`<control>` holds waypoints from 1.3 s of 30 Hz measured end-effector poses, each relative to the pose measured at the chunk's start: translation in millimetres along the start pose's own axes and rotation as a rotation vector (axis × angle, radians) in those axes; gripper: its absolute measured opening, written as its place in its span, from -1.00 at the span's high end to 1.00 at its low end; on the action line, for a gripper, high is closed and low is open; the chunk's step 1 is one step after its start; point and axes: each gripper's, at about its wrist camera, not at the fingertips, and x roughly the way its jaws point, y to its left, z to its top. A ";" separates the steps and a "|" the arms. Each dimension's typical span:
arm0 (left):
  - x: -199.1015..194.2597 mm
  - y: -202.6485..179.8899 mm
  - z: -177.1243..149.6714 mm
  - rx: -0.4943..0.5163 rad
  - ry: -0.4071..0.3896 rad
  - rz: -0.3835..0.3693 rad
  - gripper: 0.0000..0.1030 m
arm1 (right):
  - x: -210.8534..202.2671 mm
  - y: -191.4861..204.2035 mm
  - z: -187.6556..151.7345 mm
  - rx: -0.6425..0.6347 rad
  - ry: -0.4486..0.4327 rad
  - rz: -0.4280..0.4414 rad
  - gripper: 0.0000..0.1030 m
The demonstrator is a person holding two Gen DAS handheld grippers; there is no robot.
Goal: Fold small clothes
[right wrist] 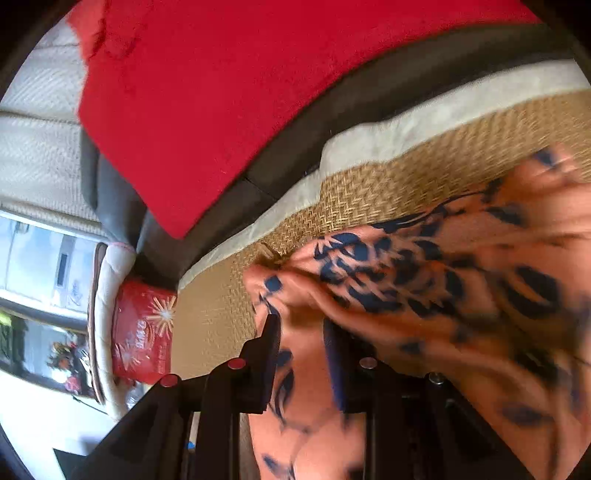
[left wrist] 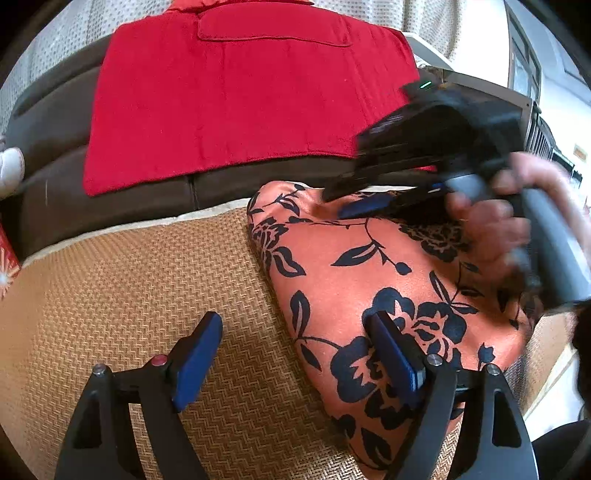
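Note:
An orange garment with a dark floral print (left wrist: 369, 266) lies on a woven tan mat (left wrist: 129, 295). My left gripper (left wrist: 295, 354) is open above the mat, its right finger over the garment's near edge, nothing between the pads. My right gripper (left wrist: 354, 206) reaches in from the right at the garment's far edge, a hand on its handle. In the right wrist view the right gripper (right wrist: 303, 332) has orange garment (right wrist: 424, 288) cloth between its narrow jaws; the picture is blurred.
A red towel (left wrist: 236, 103) drapes over the dark sofa back (left wrist: 48, 192) behind the mat. A red printed packet (right wrist: 144, 328) lies at the mat's left end. A pale curtain (left wrist: 424, 14) hangs behind.

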 end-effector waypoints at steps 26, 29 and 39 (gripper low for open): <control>-12.4 -17.5 1.5 0.006 -0.011 0.065 -0.75 | -153.9 -72.3 -131.3 -0.054 -0.217 -0.245 0.43; -12.6 -4.5 6.7 -0.056 0.003 0.031 -0.75 | -163.5 -84.1 -131.0 -0.022 -0.237 -0.177 0.43; 4.3 -14.2 2.7 -0.025 0.041 0.098 -0.76 | -193.3 -87.0 -139.1 -0.055 -0.251 -0.161 0.41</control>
